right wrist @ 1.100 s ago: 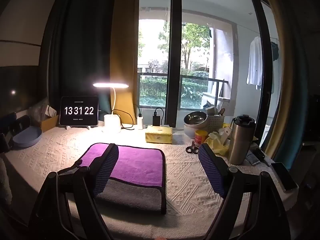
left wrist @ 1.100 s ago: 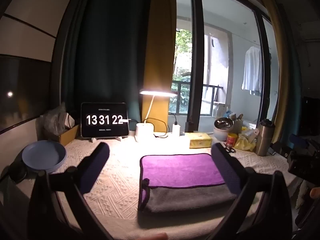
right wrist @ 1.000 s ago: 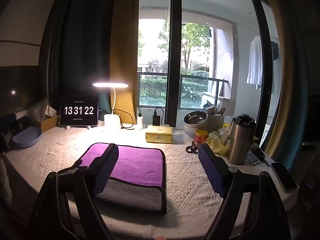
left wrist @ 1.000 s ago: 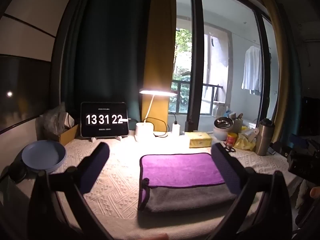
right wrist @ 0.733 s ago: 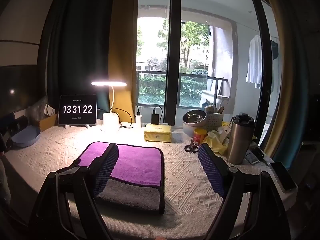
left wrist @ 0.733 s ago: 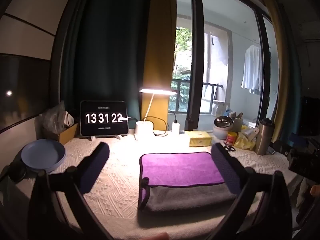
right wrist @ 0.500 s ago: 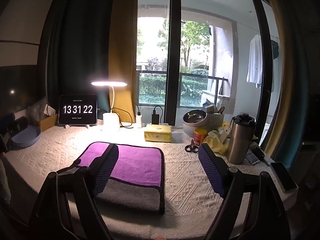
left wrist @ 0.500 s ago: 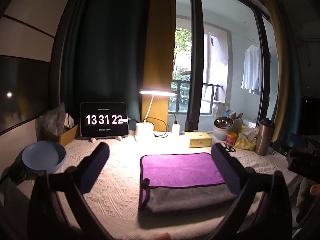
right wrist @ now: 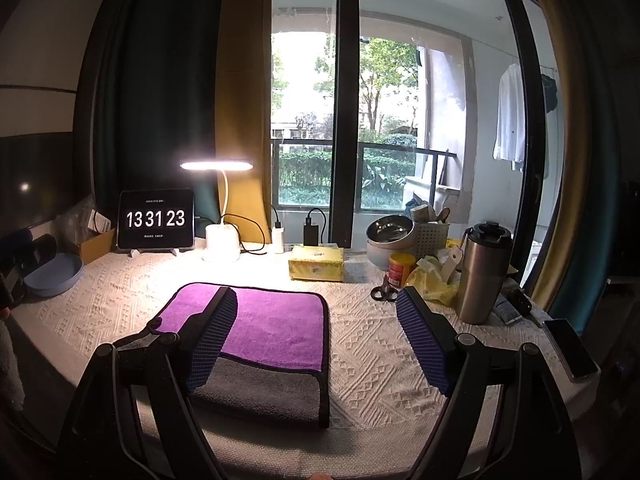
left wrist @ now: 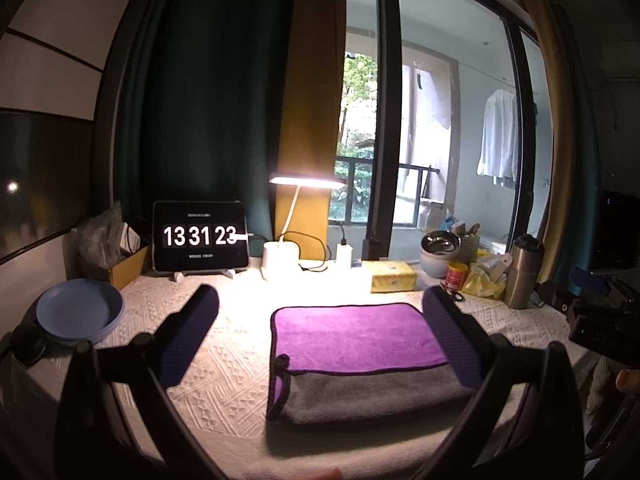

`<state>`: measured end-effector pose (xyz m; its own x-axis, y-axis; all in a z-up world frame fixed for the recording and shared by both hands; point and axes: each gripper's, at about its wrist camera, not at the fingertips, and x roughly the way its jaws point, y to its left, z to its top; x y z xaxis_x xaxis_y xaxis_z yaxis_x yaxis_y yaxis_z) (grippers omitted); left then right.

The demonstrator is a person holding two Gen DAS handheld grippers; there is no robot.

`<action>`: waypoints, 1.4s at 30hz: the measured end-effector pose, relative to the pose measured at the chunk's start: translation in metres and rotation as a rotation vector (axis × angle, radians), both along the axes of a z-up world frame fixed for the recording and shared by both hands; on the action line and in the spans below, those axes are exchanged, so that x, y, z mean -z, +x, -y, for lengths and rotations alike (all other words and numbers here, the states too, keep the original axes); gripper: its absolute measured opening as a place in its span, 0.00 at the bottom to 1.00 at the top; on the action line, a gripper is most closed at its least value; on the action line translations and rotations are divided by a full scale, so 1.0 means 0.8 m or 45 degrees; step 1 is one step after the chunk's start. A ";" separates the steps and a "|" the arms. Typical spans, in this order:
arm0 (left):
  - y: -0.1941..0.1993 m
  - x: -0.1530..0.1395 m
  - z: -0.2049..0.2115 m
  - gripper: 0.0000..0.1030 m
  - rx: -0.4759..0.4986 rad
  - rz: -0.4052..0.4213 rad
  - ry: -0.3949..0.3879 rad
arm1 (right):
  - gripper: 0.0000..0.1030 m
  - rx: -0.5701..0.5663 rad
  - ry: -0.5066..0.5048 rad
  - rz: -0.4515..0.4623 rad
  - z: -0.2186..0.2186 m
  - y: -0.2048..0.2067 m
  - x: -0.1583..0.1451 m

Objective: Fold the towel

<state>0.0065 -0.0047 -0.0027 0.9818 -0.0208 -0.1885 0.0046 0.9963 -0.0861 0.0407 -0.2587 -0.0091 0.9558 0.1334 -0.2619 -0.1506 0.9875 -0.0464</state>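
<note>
A towel (left wrist: 352, 340) lies folded on the white textured tablecloth, purple on top with a grey layer showing along its near edge; it also shows in the right wrist view (right wrist: 272, 328). My left gripper (left wrist: 320, 320) is open and empty, held above and in front of the towel's near edge. My right gripper (right wrist: 316, 320) is open and empty, with its left finger (right wrist: 208, 340) over the towel's left part. Neither gripper touches the towel.
A blue plate (left wrist: 80, 310) sits at the left. A clock tablet (left wrist: 200, 236), a lit desk lamp (left wrist: 280, 254) and a yellow tissue pack (right wrist: 316, 262) stand at the back. A steel tumbler (right wrist: 482, 272), scissors (right wrist: 382, 288), a red can and a phone (right wrist: 570, 348) crowd the right.
Both grippers stay open and almost still, with only slight drift. The towel has not moved. The clock changed from 13:31:22 to 13:31:23.
</note>
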 end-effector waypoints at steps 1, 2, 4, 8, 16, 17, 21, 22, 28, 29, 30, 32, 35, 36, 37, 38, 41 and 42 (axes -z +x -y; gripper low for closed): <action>0.000 0.000 0.000 0.99 0.001 0.000 -0.002 | 0.82 0.001 -0.001 0.001 -0.001 0.000 0.000; 0.000 0.000 0.001 0.99 0.001 0.001 -0.001 | 0.82 0.003 -0.002 0.000 -0.001 0.000 0.000; 0.001 -0.001 -0.001 0.99 0.000 0.000 -0.001 | 0.82 0.003 -0.003 -0.001 -0.001 0.000 0.000; 0.001 -0.001 -0.001 0.99 0.002 0.002 -0.008 | 0.82 0.006 -0.001 -0.003 0.000 0.000 0.002; -0.002 0.001 -0.002 0.99 0.011 -0.002 -0.012 | 0.82 0.003 0.001 -0.004 0.001 -0.001 0.004; -0.002 0.002 -0.003 0.99 0.011 -0.002 -0.014 | 0.82 0.002 0.002 -0.004 0.000 -0.001 0.005; -0.003 0.003 -0.006 0.99 0.010 -0.005 -0.019 | 0.82 0.001 0.004 -0.010 0.001 0.000 0.008; -0.002 0.004 -0.006 0.99 0.011 -0.007 -0.019 | 0.82 0.000 0.003 -0.012 0.000 0.000 0.008; -0.001 0.005 -0.006 0.99 0.018 -0.012 -0.021 | 0.82 0.002 0.003 -0.015 0.000 0.001 0.009; -0.001 0.006 -0.005 0.99 0.017 -0.013 -0.022 | 0.82 0.002 0.003 -0.015 0.000 0.001 0.010; -0.001 0.007 -0.005 0.99 0.017 -0.013 -0.022 | 0.82 0.002 0.003 -0.015 0.000 0.001 0.010; -0.002 0.007 -0.006 0.99 0.014 -0.013 -0.025 | 0.82 0.002 0.003 -0.019 0.000 0.001 0.011; -0.002 0.009 -0.007 0.99 0.013 -0.014 -0.029 | 0.82 -0.003 0.003 -0.021 -0.001 0.000 0.012; -0.002 0.009 -0.008 0.99 0.013 -0.014 -0.029 | 0.82 -0.004 0.002 -0.022 -0.001 0.000 0.012; -0.002 0.009 -0.008 0.99 0.013 -0.014 -0.029 | 0.82 -0.004 0.002 -0.023 -0.002 0.001 0.011; -0.002 0.009 -0.008 0.99 0.013 -0.013 -0.029 | 0.82 -0.004 0.003 -0.021 -0.002 0.001 0.011; -0.002 0.009 -0.008 0.99 0.014 -0.015 -0.031 | 0.82 -0.003 0.001 -0.022 -0.002 0.001 0.011; -0.002 0.009 -0.008 0.99 0.013 -0.015 -0.029 | 0.82 -0.003 0.002 -0.023 -0.002 0.001 0.011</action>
